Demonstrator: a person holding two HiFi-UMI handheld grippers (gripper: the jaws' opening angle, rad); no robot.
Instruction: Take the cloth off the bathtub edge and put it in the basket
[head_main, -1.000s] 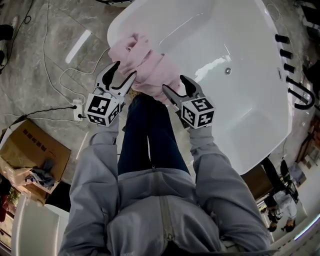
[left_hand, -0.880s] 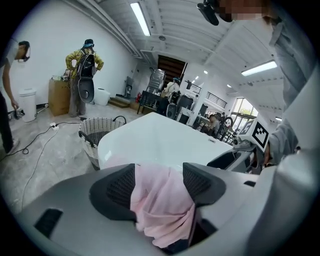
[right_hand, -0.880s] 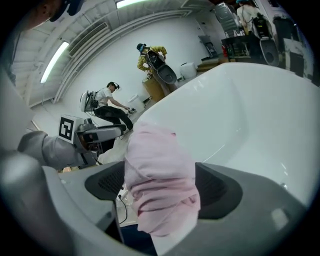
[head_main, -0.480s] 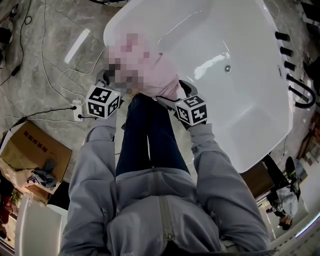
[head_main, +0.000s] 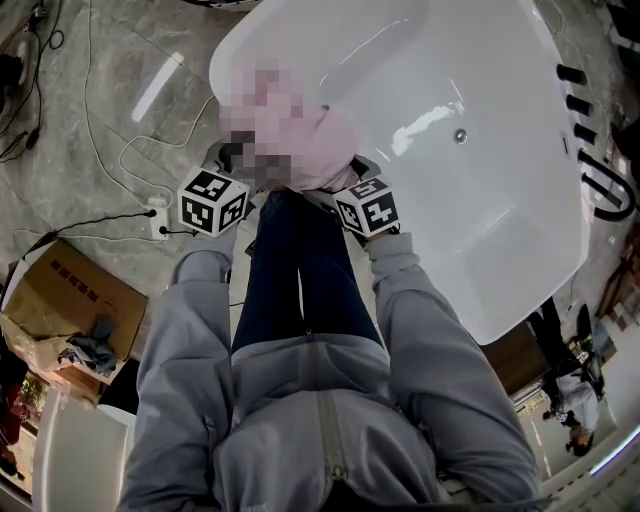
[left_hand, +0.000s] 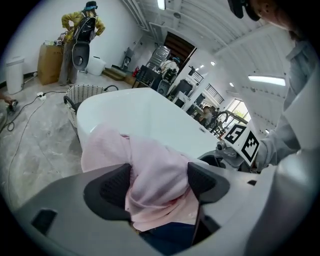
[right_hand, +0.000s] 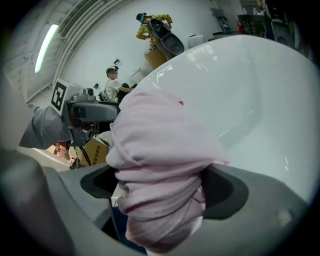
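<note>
A pink cloth hangs bunched over the near rim of the white bathtub. My left gripper is at the cloth's left end. Its jaws are opening, and a fold of the cloth lies between them in the left gripper view. My right gripper is at the cloth's right end, with its jaws spread wide around a thick roll of cloth. A wicker basket stands on the floor by the tub's far end, seen only in the left gripper view.
My legs stand right against the tub. A cardboard box with rags, a power strip and loose cables lie on the floor at the left. Black taps sit on the tub's right rim. A person in yellow stands beyond the basket.
Both grippers have moved forward onto the tub edge. Their fingertips, a second ago short of the cloth, now reach around it.
</note>
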